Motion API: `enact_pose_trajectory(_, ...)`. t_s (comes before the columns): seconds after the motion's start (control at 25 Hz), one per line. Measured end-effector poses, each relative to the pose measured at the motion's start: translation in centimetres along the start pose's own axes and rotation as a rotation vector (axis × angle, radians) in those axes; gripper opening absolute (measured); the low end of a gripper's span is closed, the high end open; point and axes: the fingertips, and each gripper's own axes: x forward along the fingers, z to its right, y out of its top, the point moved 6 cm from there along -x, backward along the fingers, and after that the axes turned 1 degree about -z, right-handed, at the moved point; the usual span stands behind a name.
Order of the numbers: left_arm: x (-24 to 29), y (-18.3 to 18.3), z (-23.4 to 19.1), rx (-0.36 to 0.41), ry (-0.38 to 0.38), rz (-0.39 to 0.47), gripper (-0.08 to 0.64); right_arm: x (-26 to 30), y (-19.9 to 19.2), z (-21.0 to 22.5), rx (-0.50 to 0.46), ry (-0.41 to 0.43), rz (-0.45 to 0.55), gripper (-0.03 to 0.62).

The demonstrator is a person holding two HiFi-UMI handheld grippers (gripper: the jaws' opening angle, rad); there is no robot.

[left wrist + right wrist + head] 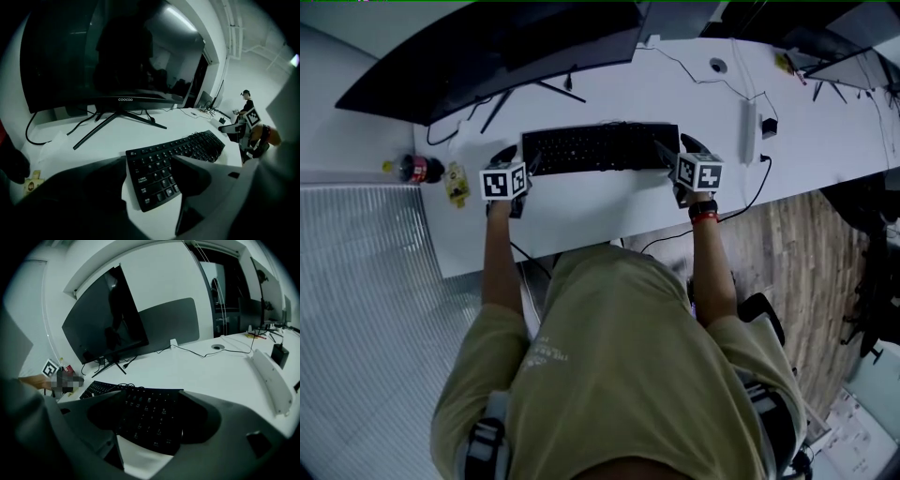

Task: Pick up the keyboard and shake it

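Observation:
A black keyboard (600,148) lies flat on the white desk (581,220) in front of the monitor. My left gripper (520,159) is at its left end, my right gripper (675,150) at its right end. In the left gripper view the left gripper (147,164) is open; the keyboard's (187,147) left end lies between the jaws, with the right jaw over the keys. In the right gripper view the right gripper (150,401) stands open astride the keyboard's (145,420) right end, which rests on the desk between the two jaws.
A large dark monitor (487,56) on a V-shaped stand is just behind the keyboard. A red-labelled bottle (417,169) and a yellow packet (457,183) lie at the desk's left edge. A white power strip (750,131) and cables lie to the right. The desk's front edge is near my grippers.

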Motion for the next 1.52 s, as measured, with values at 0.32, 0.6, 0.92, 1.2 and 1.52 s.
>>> enact_pose_trajectory(0.32, 3.0, 1.0, -3.0, -0.048, -0.051, -0.049, 0.302, 3.1, 0.8, 1.7, 0.035, -0.032, -0.026, 0.356)
enact_pose_trajectory(0.6, 5.1, 1.5, -4.9, -0.078, -0.094, -0.079, 0.302, 5.1, 0.9, 3.0, 0.118, -0.043, -0.047, 0.353)
enact_pose_trajectory(0.92, 6.7, 1.3, -5.0, -0.117, -0.173, -0.153, 0.302, 6.3, 1.3, 3.2, 0.173, -0.022, -0.101, 0.344)
enact_pose_trajectory(1.2, 7.1, 1.4, -5.4, -0.156, -0.216, -0.156, 0.235, 6.6, 1.6, 3.0, 0.197, -0.026, -0.142, 0.296)
enact_pose_trajectory(1.52, 7.1, 1.6, -5.0, -0.158, -0.176, -0.199, 0.221, 7.6, 0.6, 4.3, 0.218, -0.052, -0.216, 0.295)
